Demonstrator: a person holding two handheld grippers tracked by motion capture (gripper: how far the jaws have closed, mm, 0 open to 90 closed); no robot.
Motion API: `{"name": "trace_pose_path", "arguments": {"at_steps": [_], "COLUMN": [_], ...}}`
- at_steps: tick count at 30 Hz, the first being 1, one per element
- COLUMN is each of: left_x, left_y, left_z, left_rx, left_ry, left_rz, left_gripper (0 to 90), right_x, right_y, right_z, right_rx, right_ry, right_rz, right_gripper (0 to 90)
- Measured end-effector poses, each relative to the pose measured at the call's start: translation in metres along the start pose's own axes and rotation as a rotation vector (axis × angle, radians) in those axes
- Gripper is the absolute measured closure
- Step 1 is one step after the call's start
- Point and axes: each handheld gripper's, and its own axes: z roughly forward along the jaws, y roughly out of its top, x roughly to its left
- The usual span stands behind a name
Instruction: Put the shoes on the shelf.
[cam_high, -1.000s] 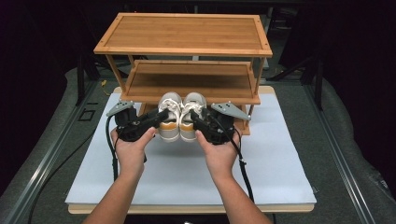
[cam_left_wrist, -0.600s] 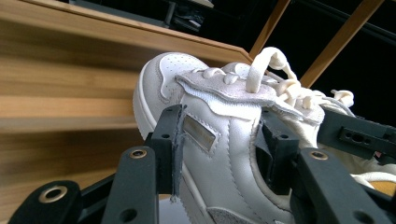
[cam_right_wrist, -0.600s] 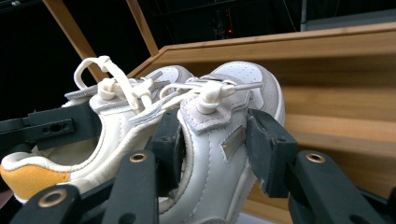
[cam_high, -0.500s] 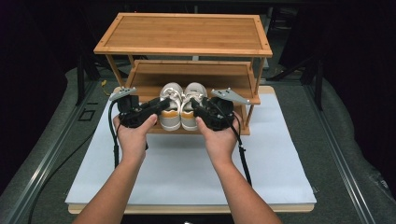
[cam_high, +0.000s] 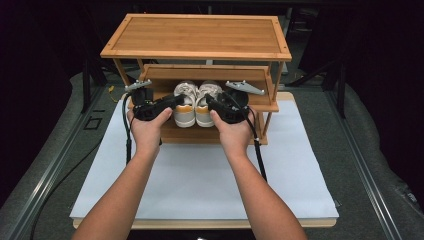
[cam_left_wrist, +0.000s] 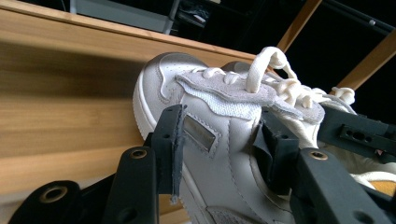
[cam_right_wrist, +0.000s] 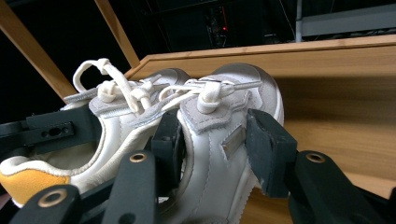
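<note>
A pair of white sneakers with tan heels hangs side by side at the front of a bamboo shoe rack (cam_high: 197, 35), toes pointing into it. My left gripper (cam_high: 169, 102) is shut on the left sneaker (cam_high: 183, 106); its pads (cam_left_wrist: 169, 140) press on both sides of the left sneaker (cam_left_wrist: 219, 126) just below the laces. My right gripper (cam_high: 214, 103) is shut on the right sneaker (cam_high: 204, 109) in the same way, with its pads (cam_right_wrist: 270, 149) squeezing the right sneaker (cam_right_wrist: 217, 130). The toes are level with the rack's middle shelf (cam_high: 205, 75).
The rack stands at the far edge of a white board (cam_high: 200, 185) on the table. Its upright posts (cam_high: 274, 80) flank the shelf openings. A lower shelf (cam_high: 200, 134) lies beneath the shoes. Black cables (cam_high: 260, 155) trail from both grippers over the board.
Both hands have moved away from me toward the rack and slightly up, carrying the two sneakers with them. The grips look unchanged.
</note>
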Motion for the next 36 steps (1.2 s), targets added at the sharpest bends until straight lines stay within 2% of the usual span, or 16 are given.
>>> {"name": "trace_pose_path", "arguments": {"at_steps": [2, 8, 12, 24, 26, 29, 33, 34, 36], "left_x": [0.003, 0.002, 0.003, 0.009, 0.010, 0.012, 0.015, 0.017, 0.017], "left_y": [0.003, 0.011, 0.013, 0.015, 0.015, 0.016, 0.014, 0.012, 0.012], "left_z": [0.006, 0.015, 0.018, 0.029, 0.029, 0.033, 0.036, 0.038, 0.039], "left_rx": [0.000, 0.006, 0.003, 0.015, 0.012, 0.026, 0.041, 0.051, 0.042], "left_ry": [-0.003, 0.002, -0.004, -0.016, -0.016, -0.012, -0.006, -0.006, -0.005], "left_rz": [-0.016, -0.012, -0.021, -0.051, -0.055, -0.056, -0.057, -0.050, -0.055], "left_gripper": [57.2, 57.2, 57.2, 57.2, 57.2, 57.1, 56.9, 56.9, 56.8], "right_x": [-0.003, -0.008, -0.013, -0.022, -0.023, -0.023, -0.024, -0.024, -0.024], "right_y": [0.003, 0.010, 0.014, 0.015, 0.015, 0.014, 0.013, 0.012, 0.011], "right_z": [0.004, 0.010, 0.012, 0.020, 0.020, 0.025, 0.028, 0.029, 0.030], "right_rx": [-0.006, 0.002, 0.001, -0.002, 0.018, -0.001, 0.024, 0.050, 0.050], "right_ry": [0.002, -0.007, -0.004, 0.000, 0.005, 0.003, -0.018, -0.027, -0.026], "right_rz": [0.013, 0.004, 0.017, 0.054, 0.059, 0.067, 0.063, 0.050, 0.047], "right_gripper": [57.7, 57.7, 57.7, 57.5, 57.5, 57.4, 57.2, 57.1, 57.1]}}
